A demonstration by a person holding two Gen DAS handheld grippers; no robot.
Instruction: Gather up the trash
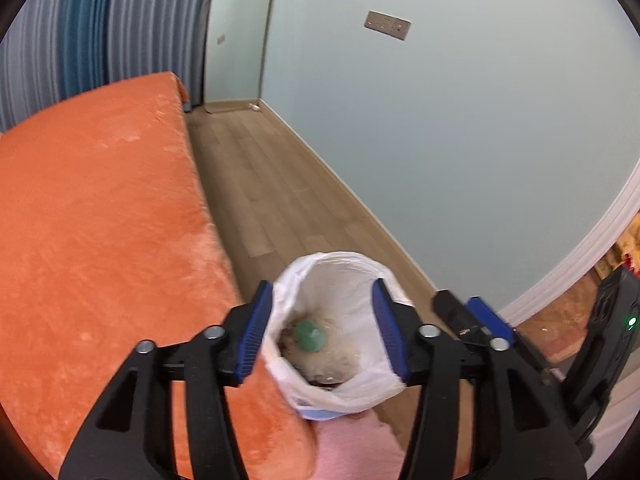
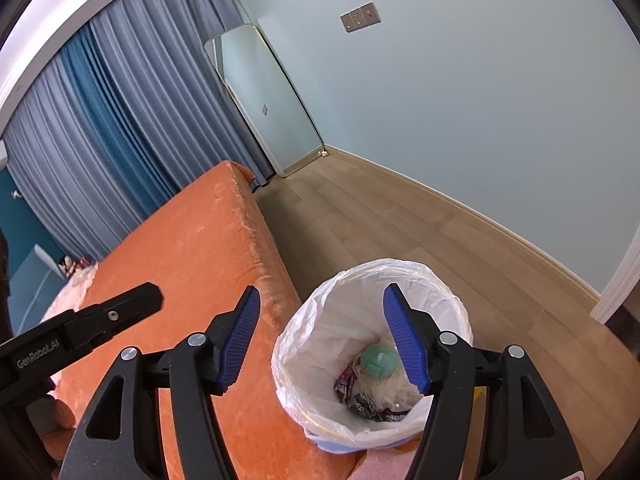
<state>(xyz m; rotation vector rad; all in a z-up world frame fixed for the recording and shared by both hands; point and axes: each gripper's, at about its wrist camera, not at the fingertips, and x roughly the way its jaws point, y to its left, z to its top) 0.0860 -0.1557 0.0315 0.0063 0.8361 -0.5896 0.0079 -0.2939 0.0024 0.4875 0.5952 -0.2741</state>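
A trash bin lined with a white plastic bag (image 1: 352, 384) (image 2: 316, 320) stands on the wooden floor beside the bed. Inside lie a green cap-like piece (image 1: 309, 335) (image 2: 378, 361), crumpled wrappers and pale waste (image 2: 376, 398). My left gripper (image 1: 326, 330) is open and empty, held above the bin's mouth. My right gripper (image 2: 326, 336) is open and empty, also above the bin, over its left rim. The right gripper's blue-padded finger shows at the right of the left wrist view (image 1: 486, 316). The left gripper's black body shows at the left of the right wrist view (image 2: 80, 326).
A bed with an orange plush cover (image 1: 100, 220) (image 2: 192, 248) runs along the left. Wooden floor (image 2: 380, 220) stretches to a pale blue wall. A mirror (image 2: 264, 100) leans in the corner by blue curtains (image 2: 100, 128). A pink mat (image 1: 356, 448) lies under the bin.
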